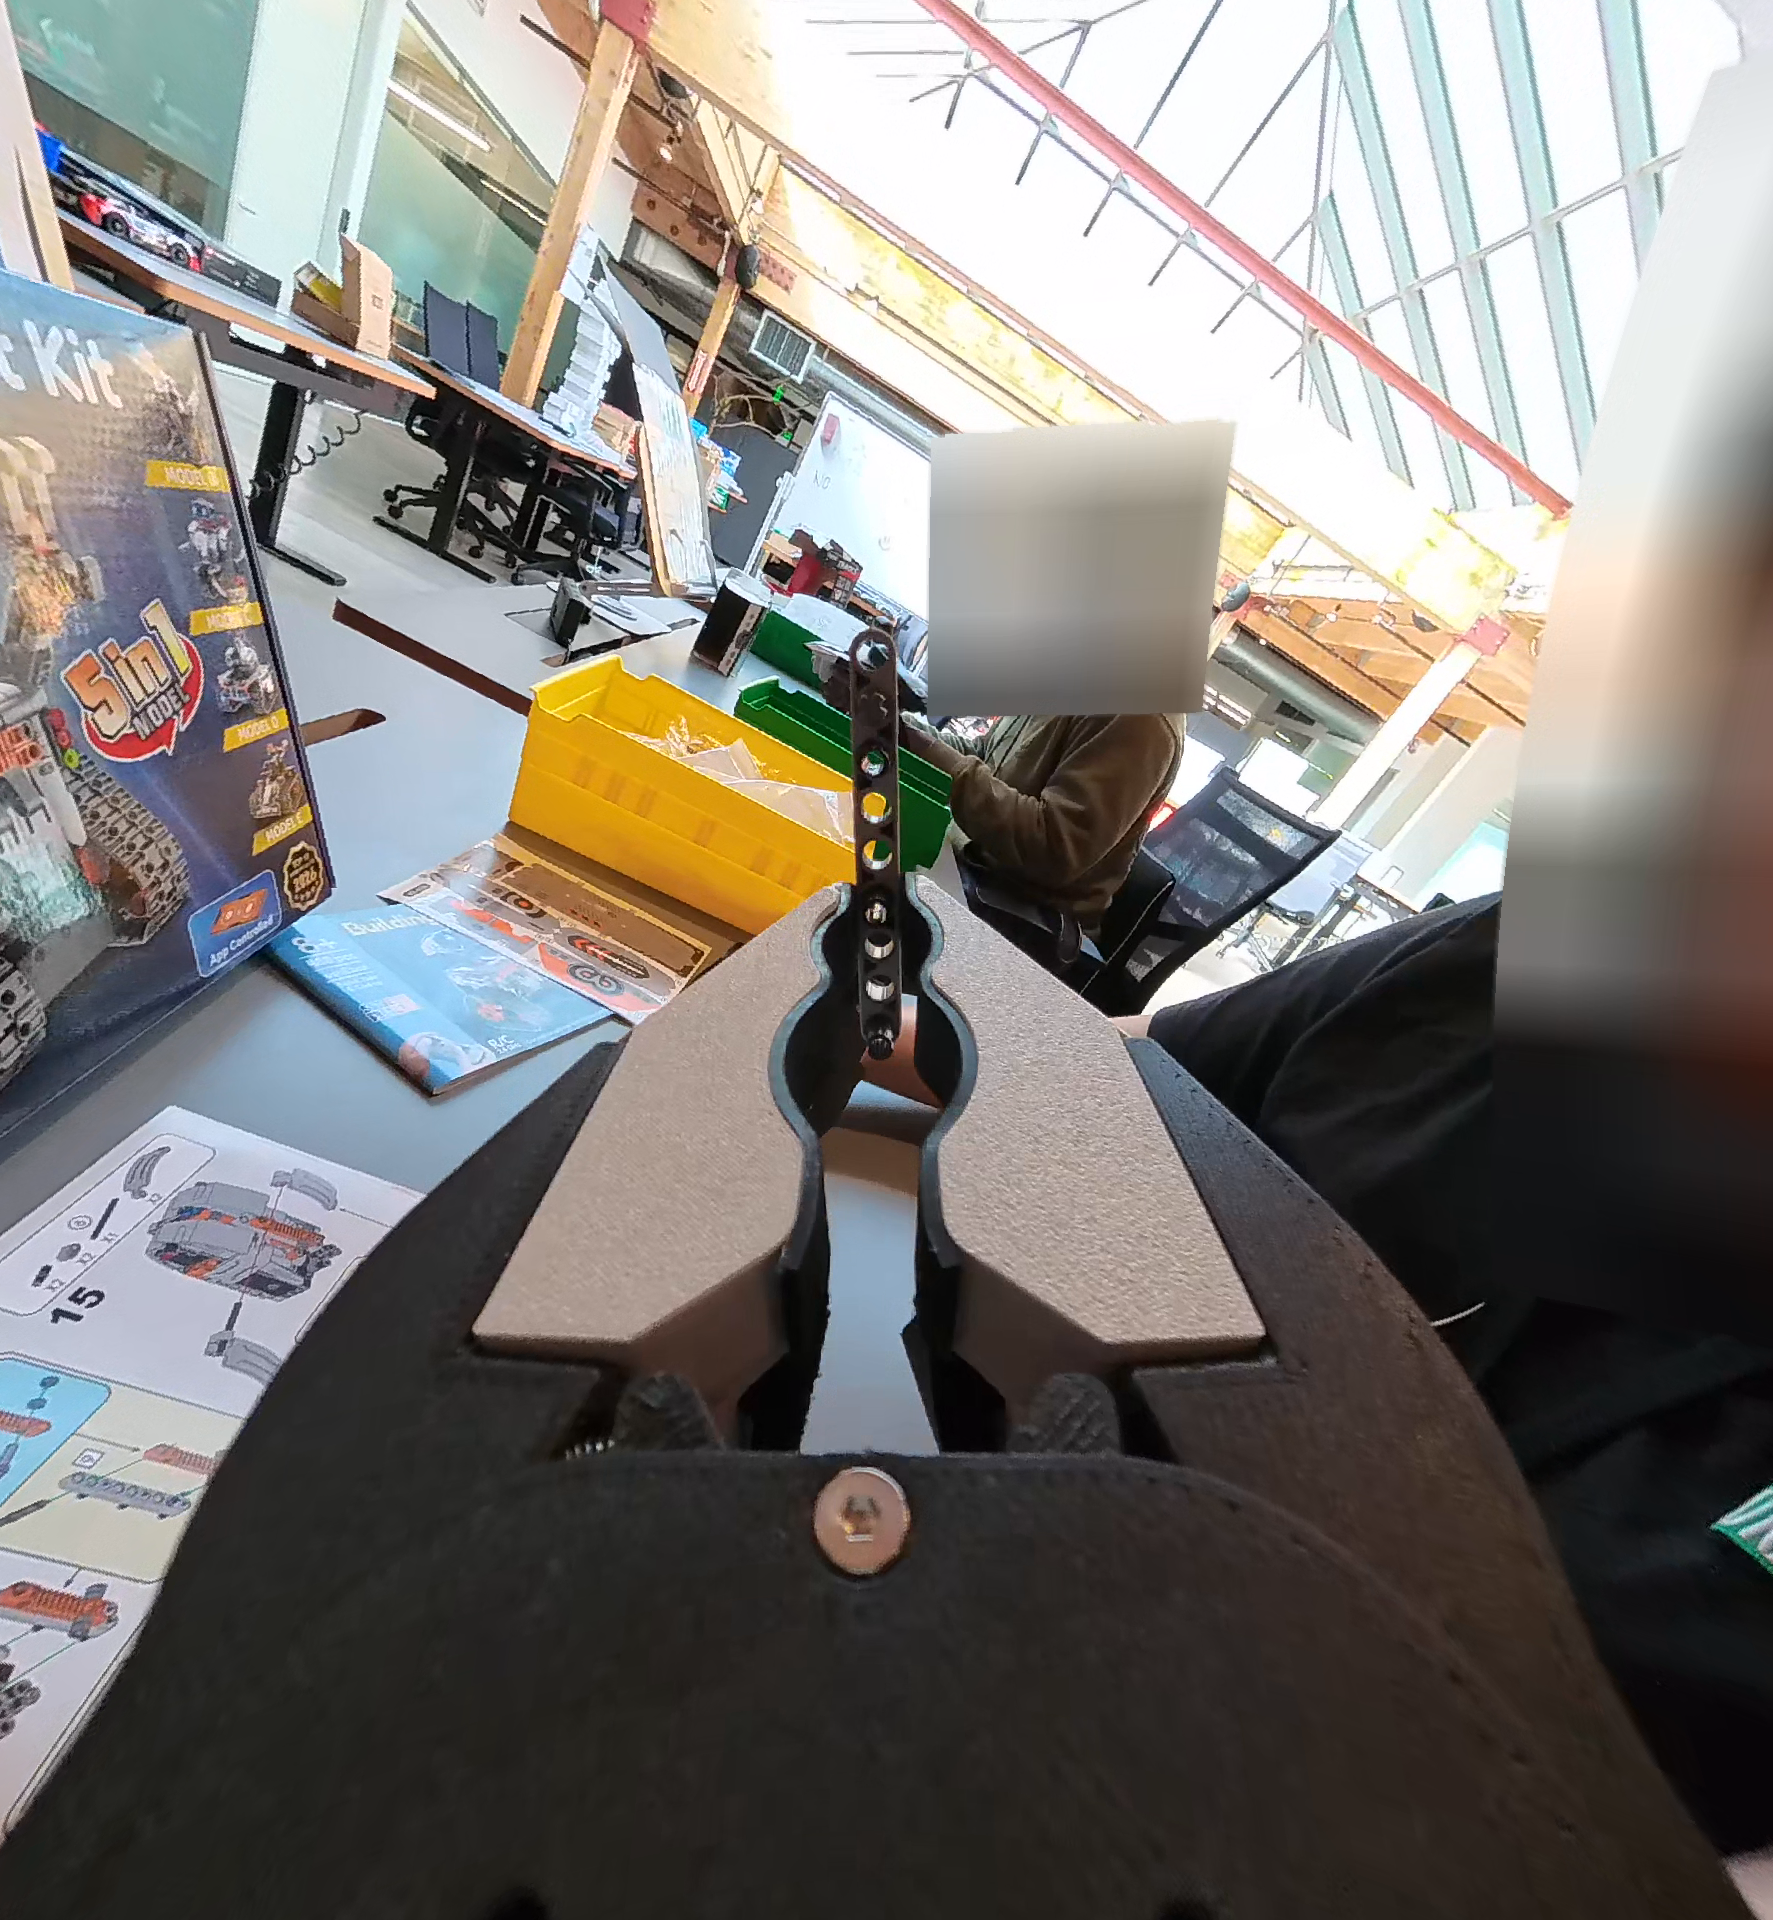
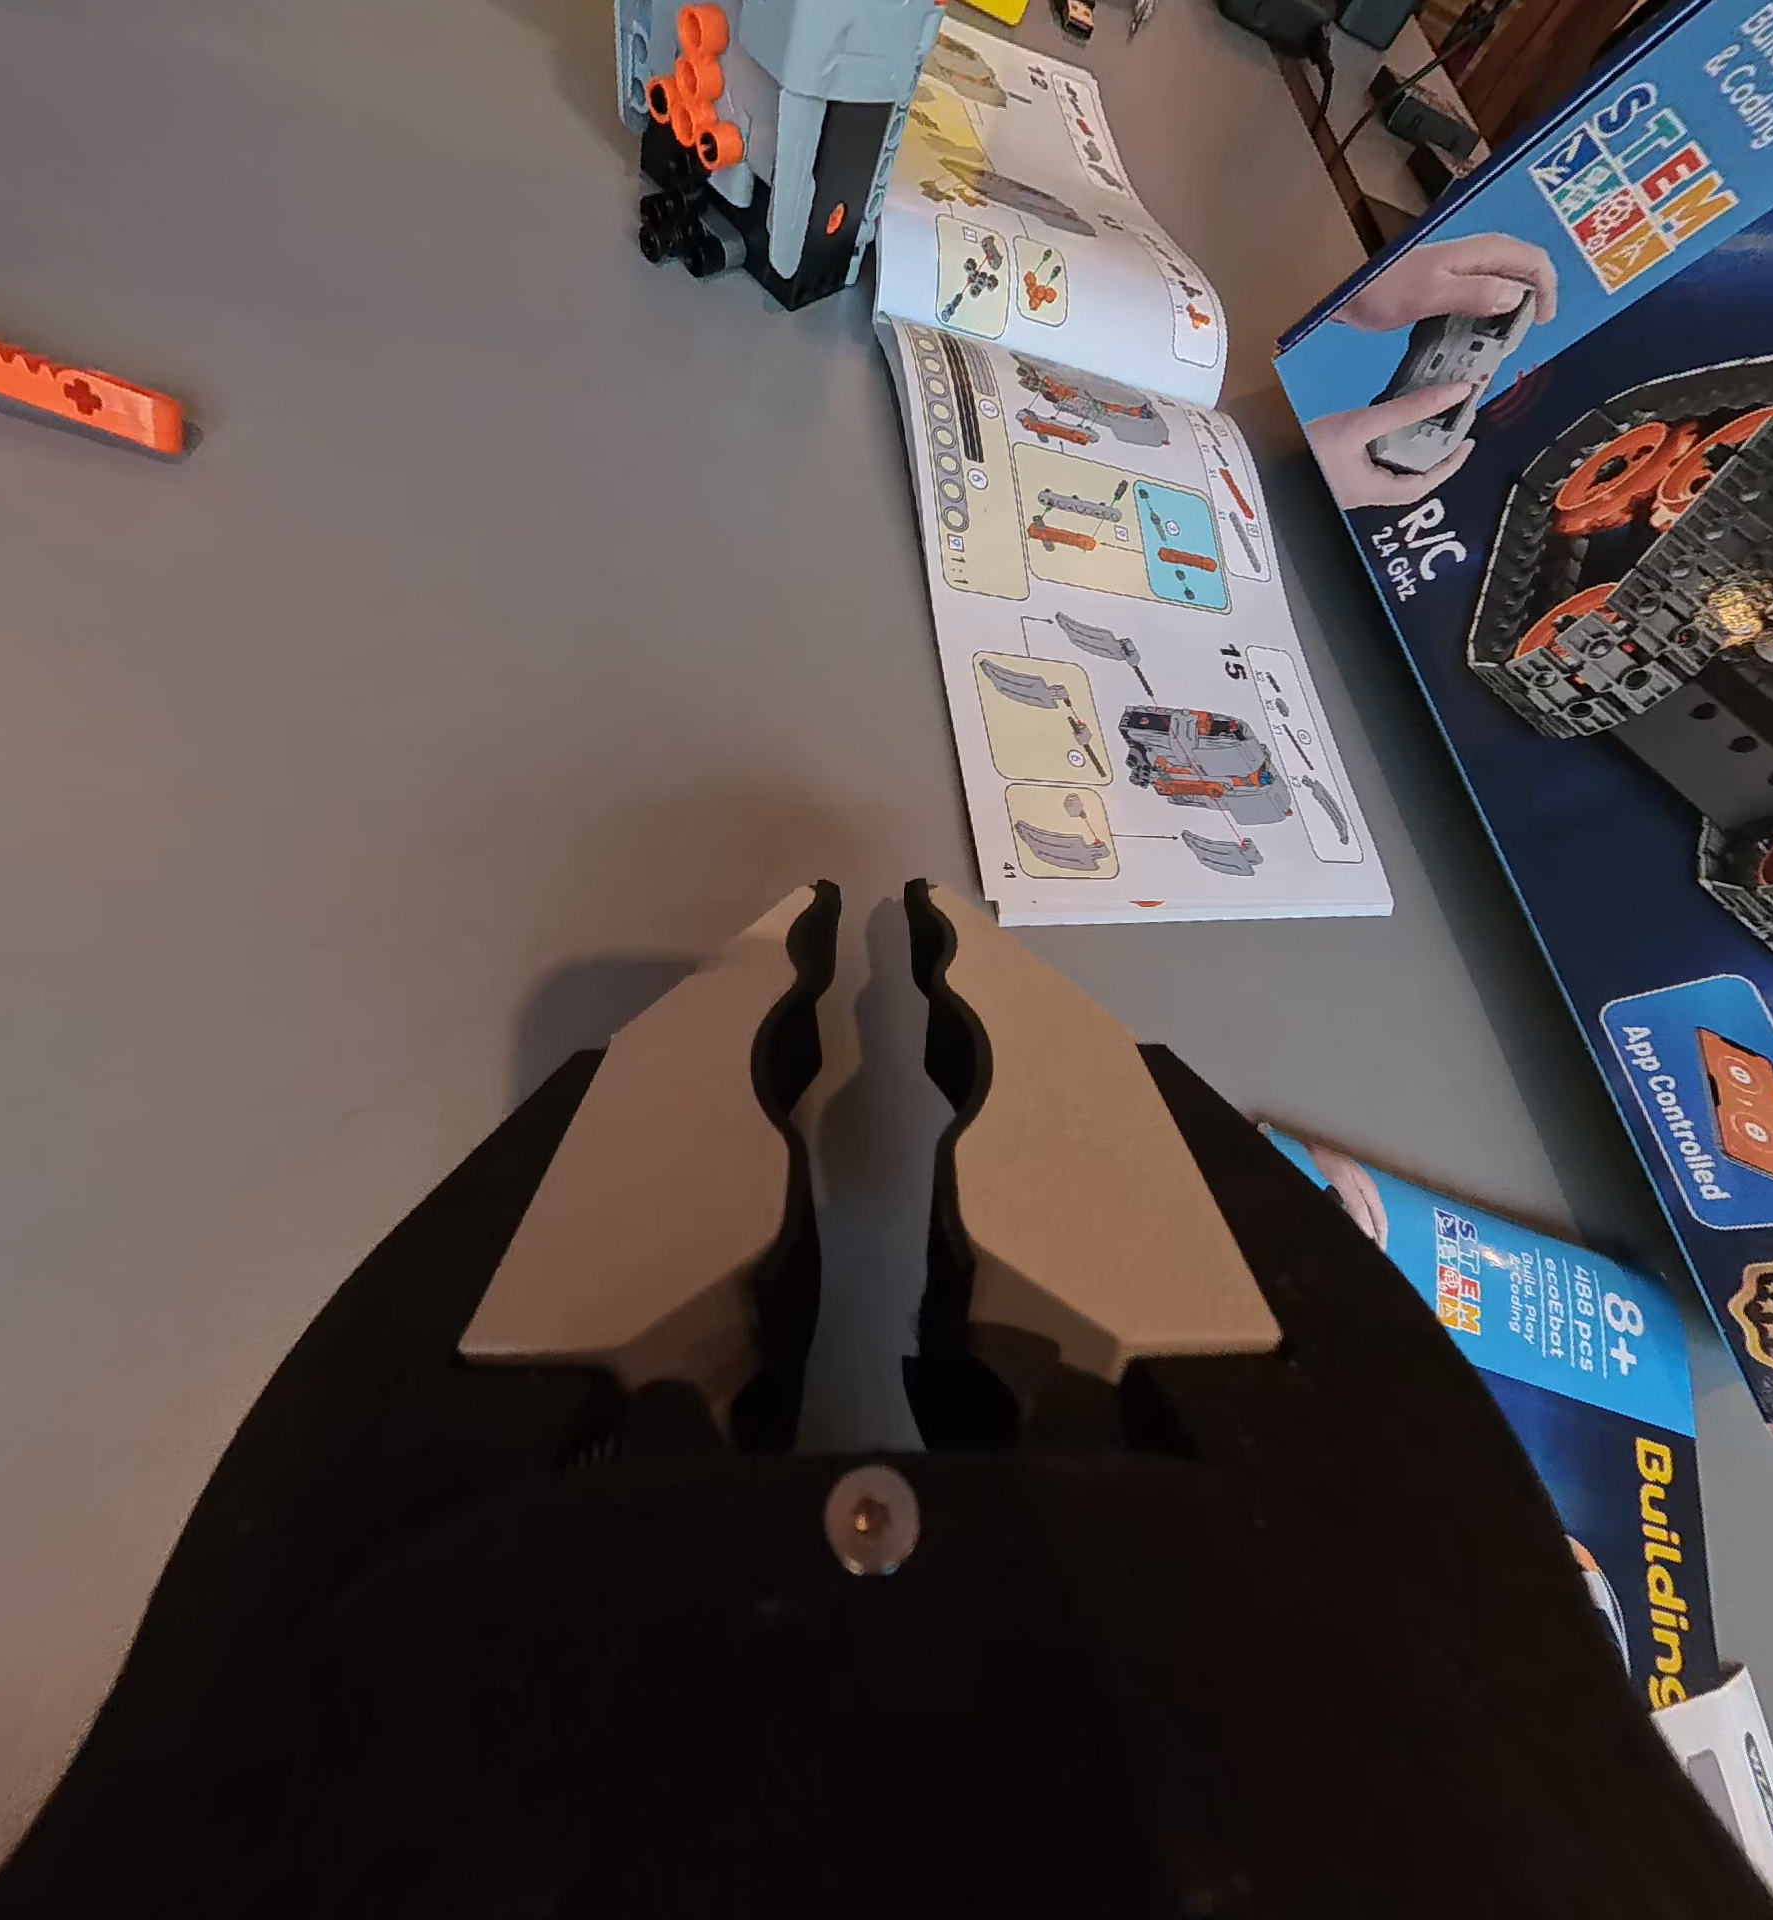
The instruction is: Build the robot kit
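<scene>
My left gripper is shut on a black holed beam and holds it upright, lifted above the grey table. The beam sticks up well past the fingertips. My right gripper hangs over bare grey table, its jaws nearly closed with a narrow gap and nothing between them. An open instruction booklet lies just right of its tips. An orange toothed rack piece lies at the far left. A partly built grey, black and orange model stands at the top.
A blue kit box stands at the left and also shows in the right wrist view. A blue booklet, a sticker sheet, a yellow bin and a green bin lie beyond. A seated person is behind; a dark sleeve is at right. My hands' fingertips stand some 25 centimeters from each other.
</scene>
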